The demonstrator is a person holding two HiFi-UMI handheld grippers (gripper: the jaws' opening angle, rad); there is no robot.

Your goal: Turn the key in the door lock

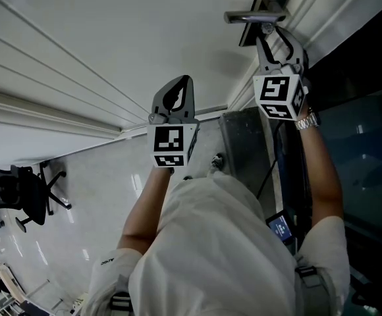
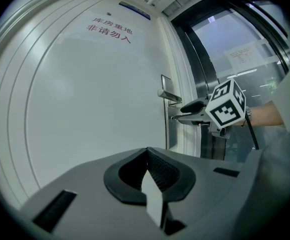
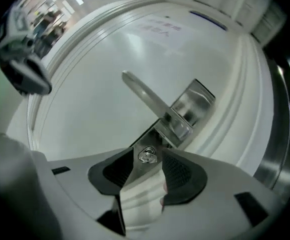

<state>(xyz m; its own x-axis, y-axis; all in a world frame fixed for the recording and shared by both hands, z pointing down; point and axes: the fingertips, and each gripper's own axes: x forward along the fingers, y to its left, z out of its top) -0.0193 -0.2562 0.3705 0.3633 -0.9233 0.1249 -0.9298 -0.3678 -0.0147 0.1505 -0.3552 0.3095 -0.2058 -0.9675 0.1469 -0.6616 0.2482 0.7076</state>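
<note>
The white door [image 1: 112,45] carries a silver lever handle [image 1: 253,16] on a metal plate [image 3: 192,106]. My right gripper [image 1: 270,35] reaches to the door just under that handle [image 3: 150,96]. Its jaws stand apart, with the shiny round lock piece [image 3: 147,156] in the gap and no pad pressing on it. I cannot tell whether a key sits in it. The left gripper view shows the right gripper [image 2: 181,112] level at the lock below the handle [image 2: 169,95]. My left gripper [image 1: 181,84] hangs shut and empty before the bare door panel, left of the lock.
A dark metal frame and glass panel [image 1: 362,137] run along the right of the door. A dark box [image 1: 244,150] stands on the glossy floor by the frame. An office chair [image 1: 26,193] is far left. Red lettering [image 2: 109,30] marks the door.
</note>
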